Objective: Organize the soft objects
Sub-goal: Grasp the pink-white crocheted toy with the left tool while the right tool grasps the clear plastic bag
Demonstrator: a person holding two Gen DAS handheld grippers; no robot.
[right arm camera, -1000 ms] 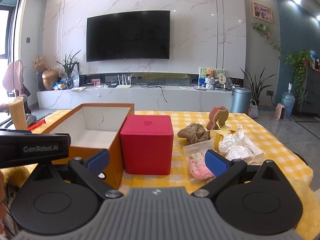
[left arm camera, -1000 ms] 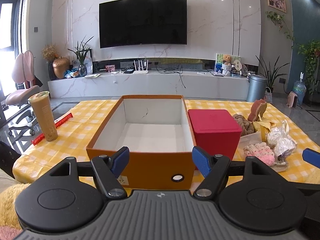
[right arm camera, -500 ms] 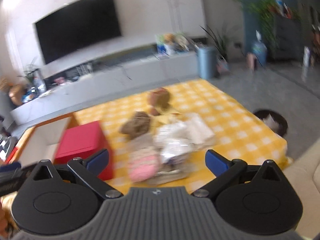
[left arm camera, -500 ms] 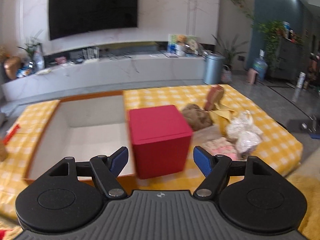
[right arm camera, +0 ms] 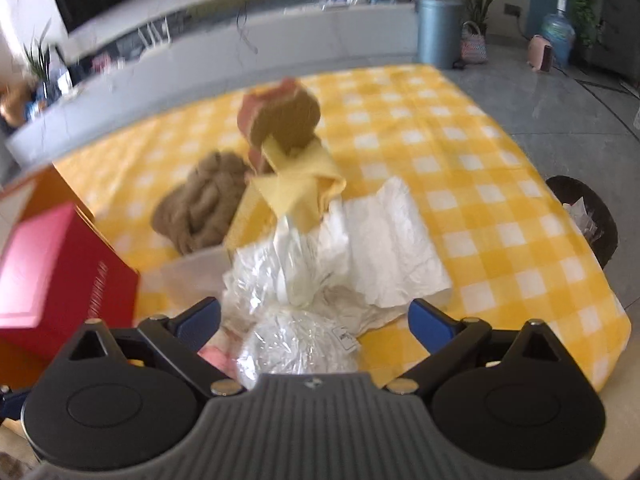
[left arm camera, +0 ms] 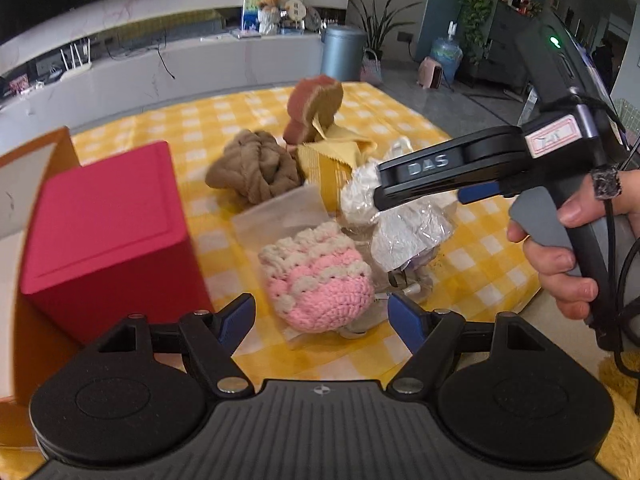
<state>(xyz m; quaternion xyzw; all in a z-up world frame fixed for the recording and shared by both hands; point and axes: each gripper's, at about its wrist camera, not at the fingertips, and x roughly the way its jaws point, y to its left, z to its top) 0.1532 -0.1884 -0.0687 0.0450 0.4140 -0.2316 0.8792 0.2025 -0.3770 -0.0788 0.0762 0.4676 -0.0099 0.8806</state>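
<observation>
Left wrist view shows nothing sorted yet, I judge: the pink knitted pouch point(left arm camera: 318, 280), brown rope knot point(left arm camera: 256, 170) and crinkly bags point(right arm camera: 296, 280) all lie on the checked cloth beside the red box point(left arm camera: 108, 232). My left gripper point(left arm camera: 322, 318) gapes empty; the right gripper point(right arm camera: 314, 320), jaws just narrowing, holds nothing.

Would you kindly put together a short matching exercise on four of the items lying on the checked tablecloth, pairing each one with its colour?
Things:
1. crocheted pouch
2. knotted rope bundle
3. square box
4. folded cloth

Colours:
A. red
B. yellow
C. pink and white
D. brown

Pairs: 1-C, 2-D, 3-A, 4-B
</observation>
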